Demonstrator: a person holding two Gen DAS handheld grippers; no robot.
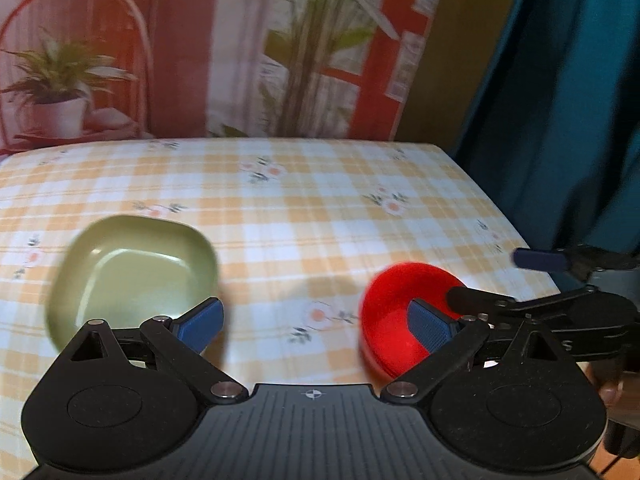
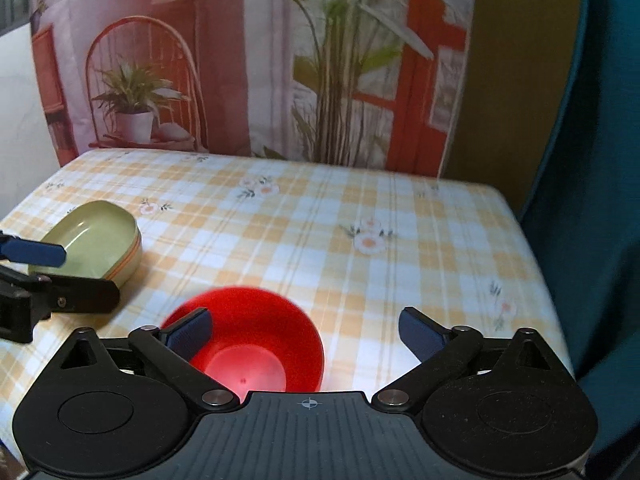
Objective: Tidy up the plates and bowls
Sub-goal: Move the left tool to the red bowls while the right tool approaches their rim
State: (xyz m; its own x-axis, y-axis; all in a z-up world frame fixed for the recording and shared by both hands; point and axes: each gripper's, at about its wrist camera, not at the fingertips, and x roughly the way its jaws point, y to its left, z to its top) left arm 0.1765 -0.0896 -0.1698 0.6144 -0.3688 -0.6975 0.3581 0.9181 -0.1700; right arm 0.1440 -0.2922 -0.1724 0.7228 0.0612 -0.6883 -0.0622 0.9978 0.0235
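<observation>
A green square bowl [image 1: 132,276] sits on the checked tablecloth at the left; in the right wrist view [image 2: 96,244] it shows stacked on another dish. A red round bowl [image 1: 396,320] sits at the right; it also shows in the right wrist view [image 2: 256,344]. My left gripper [image 1: 316,324] is open and empty, between the two bowls. My right gripper [image 2: 304,334] is open and empty, just above the red bowl, its left finger over the bowl's near-left rim.
The table [image 2: 360,216] has a yellow checked floral cloth. A printed backdrop [image 2: 280,60] with plants stands behind its far edge. A teal curtain [image 2: 600,160] hangs beside its right edge.
</observation>
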